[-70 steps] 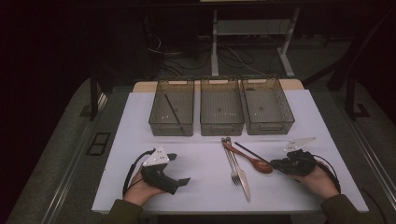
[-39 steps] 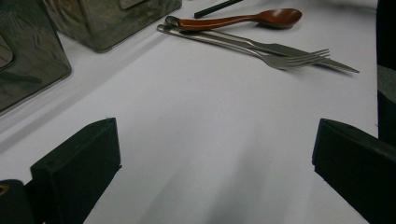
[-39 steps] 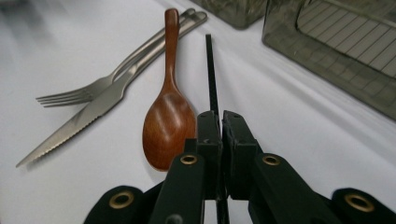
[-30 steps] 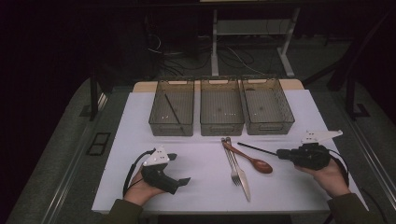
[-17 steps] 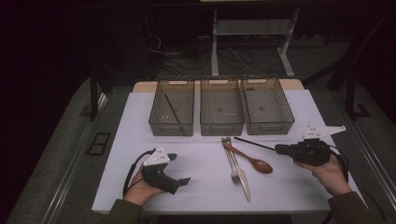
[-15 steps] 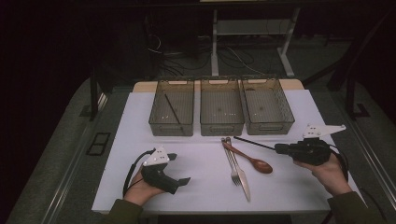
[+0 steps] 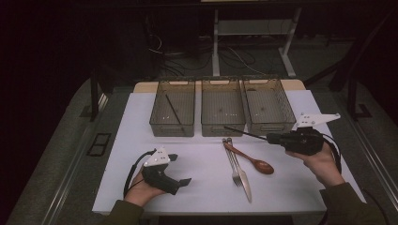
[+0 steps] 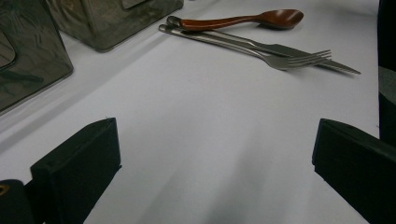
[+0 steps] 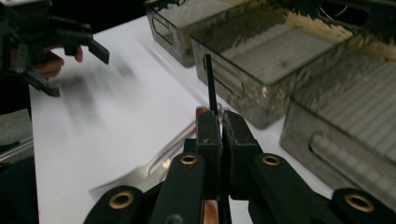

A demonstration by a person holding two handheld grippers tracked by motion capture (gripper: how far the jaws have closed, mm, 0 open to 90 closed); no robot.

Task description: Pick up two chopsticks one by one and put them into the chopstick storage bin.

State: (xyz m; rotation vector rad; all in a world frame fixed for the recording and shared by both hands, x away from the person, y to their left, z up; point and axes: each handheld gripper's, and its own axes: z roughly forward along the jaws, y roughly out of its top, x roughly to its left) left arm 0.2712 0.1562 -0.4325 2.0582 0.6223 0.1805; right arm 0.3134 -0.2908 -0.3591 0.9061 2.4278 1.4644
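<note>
Black chopstick is pinched in my right gripper, jaws nearly shut on its thin shaft, w/ most of the stick poking out ahead of the tips toward the bins; in the right gripper view it rises straight up from between the jaws. Left bin, well off to the far left of that gripper, already has a matching stick lying in it, so I judge that's the target. Left gripper sits low on the table near me, jaws wide apart, nothing btwn them. Risks: grip is at the very end of a slick, skinny stick, so it could pivot or slide out if I swing fast. Long free end could also clip the mid bin rim on the way across, or catch the spoon and fork lying just below the stick.
</note>
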